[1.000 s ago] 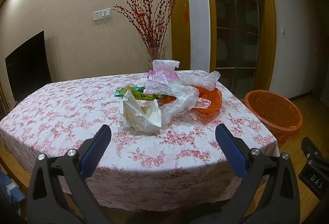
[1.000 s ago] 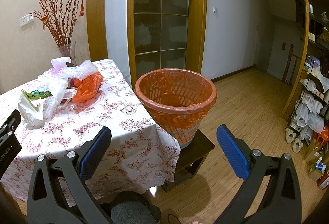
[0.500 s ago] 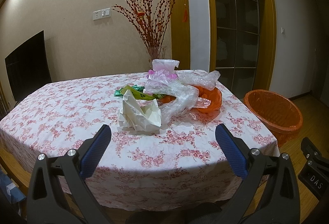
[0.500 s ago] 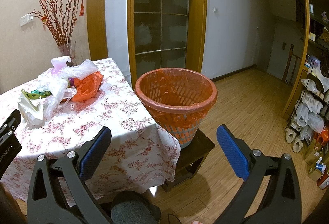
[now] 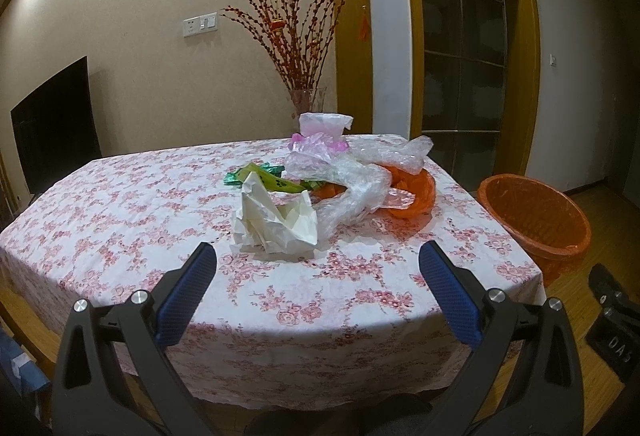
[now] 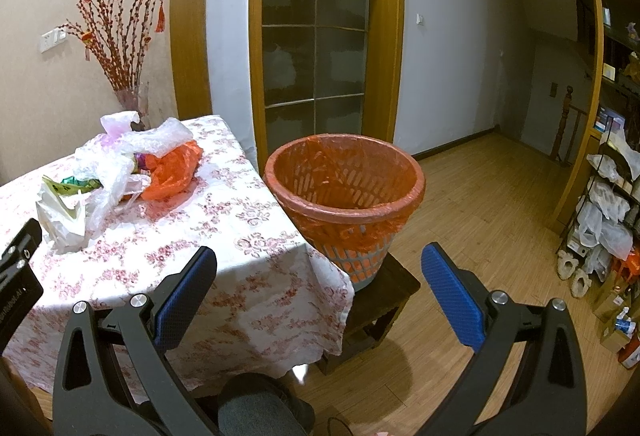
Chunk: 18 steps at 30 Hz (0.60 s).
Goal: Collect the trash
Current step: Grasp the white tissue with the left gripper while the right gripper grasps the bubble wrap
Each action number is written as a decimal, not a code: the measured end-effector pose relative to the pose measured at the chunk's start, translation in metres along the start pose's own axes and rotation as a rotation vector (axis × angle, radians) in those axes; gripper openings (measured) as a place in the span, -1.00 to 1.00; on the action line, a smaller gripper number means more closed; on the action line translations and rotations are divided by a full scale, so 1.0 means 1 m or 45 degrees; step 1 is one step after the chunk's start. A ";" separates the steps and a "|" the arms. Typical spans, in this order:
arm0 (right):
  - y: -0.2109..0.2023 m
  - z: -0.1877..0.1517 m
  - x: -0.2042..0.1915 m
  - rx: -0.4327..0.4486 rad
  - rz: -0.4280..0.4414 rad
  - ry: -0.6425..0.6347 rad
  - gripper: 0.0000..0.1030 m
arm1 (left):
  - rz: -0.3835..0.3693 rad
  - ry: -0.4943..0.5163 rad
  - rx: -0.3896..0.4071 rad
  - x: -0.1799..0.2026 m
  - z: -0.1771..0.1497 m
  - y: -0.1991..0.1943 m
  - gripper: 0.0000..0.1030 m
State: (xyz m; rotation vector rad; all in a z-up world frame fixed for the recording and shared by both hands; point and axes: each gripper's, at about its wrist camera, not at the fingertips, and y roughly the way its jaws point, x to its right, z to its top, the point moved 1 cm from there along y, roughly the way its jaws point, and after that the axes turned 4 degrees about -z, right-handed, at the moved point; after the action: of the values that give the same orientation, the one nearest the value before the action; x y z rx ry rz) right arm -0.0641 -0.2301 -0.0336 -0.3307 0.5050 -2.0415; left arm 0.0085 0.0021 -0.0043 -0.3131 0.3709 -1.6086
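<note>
While the left gripper (image 5: 318, 264) hangs spread wide and empty over the near table (image 5: 120, 203) edge, the trash (image 5: 332, 183) sits mid-table: crumpled white paper, clear film, green wrappers, an orange bag. "DAS" shows on a black part at lower right

From the right view, the right gripper (image 6: 319, 266) gapes empty before the orange-lined bin (image 6: 344, 195) on a stool; trash lies left, its far side hidden

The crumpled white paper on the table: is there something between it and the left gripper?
Nothing visible. Only bare floral tablecloth lies between the open left gripper and the crumpled white paper. The other trash, clear plastic wrap and an orange plastic bag, lies behind and right of it.
</note>
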 end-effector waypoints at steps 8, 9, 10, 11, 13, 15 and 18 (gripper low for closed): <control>0.005 0.006 -0.013 0.044 0.078 0.013 0.97 | 0.105 -0.108 -0.045 -0.042 0.001 0.021 0.93; 0.007 0.006 -0.014 0.041 0.084 0.015 0.97 | 0.116 -0.121 -0.052 -0.048 0.001 0.025 0.93; 0.011 0.007 -0.016 0.036 0.093 0.017 0.97 | 0.127 -0.139 -0.063 -0.055 0.002 0.029 0.93; 0.012 0.007 -0.018 0.032 0.097 0.018 0.97 | 0.137 -0.158 -0.076 -0.063 0.002 0.035 0.93; 0.019 0.007 -0.023 0.022 0.108 0.013 0.97 | 0.142 -0.188 -0.098 -0.073 0.005 0.045 0.93; 0.025 0.006 -0.027 0.011 0.121 0.002 0.97 | 0.147 -0.208 -0.114 -0.080 0.008 0.057 0.93; 0.034 0.006 -0.035 -0.003 0.139 -0.022 0.97 | 0.161 -0.209 -0.137 -0.085 0.014 0.081 0.93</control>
State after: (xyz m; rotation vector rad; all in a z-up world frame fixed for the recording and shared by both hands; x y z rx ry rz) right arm -0.0187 -0.2154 -0.0456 -0.3152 0.5047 -1.9312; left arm 0.0943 0.0818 -0.0234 -0.4914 0.3447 -1.4310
